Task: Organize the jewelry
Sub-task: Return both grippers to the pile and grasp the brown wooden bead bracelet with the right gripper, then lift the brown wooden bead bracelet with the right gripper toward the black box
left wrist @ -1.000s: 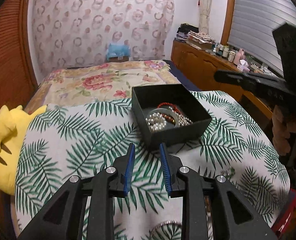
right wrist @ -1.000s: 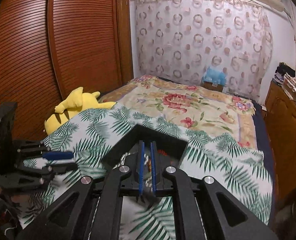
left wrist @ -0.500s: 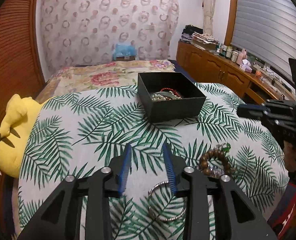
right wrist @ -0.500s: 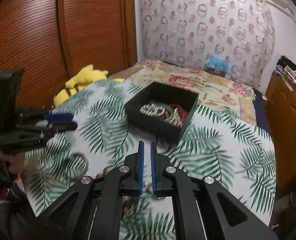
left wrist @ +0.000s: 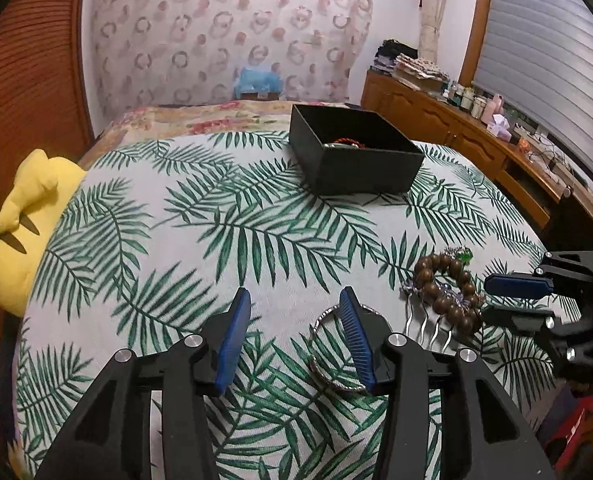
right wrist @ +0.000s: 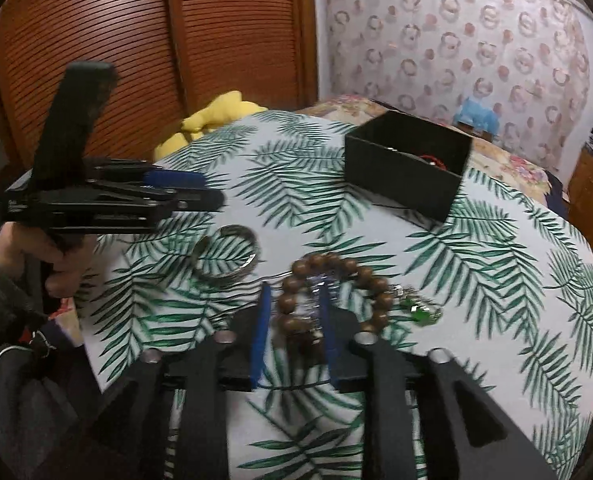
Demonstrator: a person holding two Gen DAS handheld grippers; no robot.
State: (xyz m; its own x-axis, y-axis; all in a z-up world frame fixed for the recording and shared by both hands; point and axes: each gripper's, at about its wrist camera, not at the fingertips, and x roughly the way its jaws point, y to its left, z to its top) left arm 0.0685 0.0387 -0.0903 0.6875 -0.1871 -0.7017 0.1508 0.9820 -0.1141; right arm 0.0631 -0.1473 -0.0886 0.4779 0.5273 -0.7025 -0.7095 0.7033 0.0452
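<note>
A black box (left wrist: 356,152) with beads inside stands at the far side of the palm-leaf cloth (left wrist: 216,232); it also shows in the right wrist view (right wrist: 408,168). My left gripper (left wrist: 294,300) is open and empty, its right finger over a silver bangle (left wrist: 328,364). My right gripper (right wrist: 292,300) is open, its fingers around the near side of a brown bead bracelet (right wrist: 332,292), low over the cloth. A silver hair comb (left wrist: 428,320) and a green pendant (right wrist: 422,314) lie by the bracelet. The bangle (right wrist: 226,256) lies left of it.
A yellow plush toy (left wrist: 24,216) lies at the cloth's left edge. A wooden cabinet (left wrist: 476,152) with small bottles stands at the right, a slatted wooden wardrobe (right wrist: 156,52) at the left. A floral bedspread (left wrist: 216,118) lies behind the box.
Both grippers pulled back from the box toward the near jewelry and lowered. The right gripper opened from nearly shut and now straddles the bead bracelet. The left gripper opened wider.
</note>
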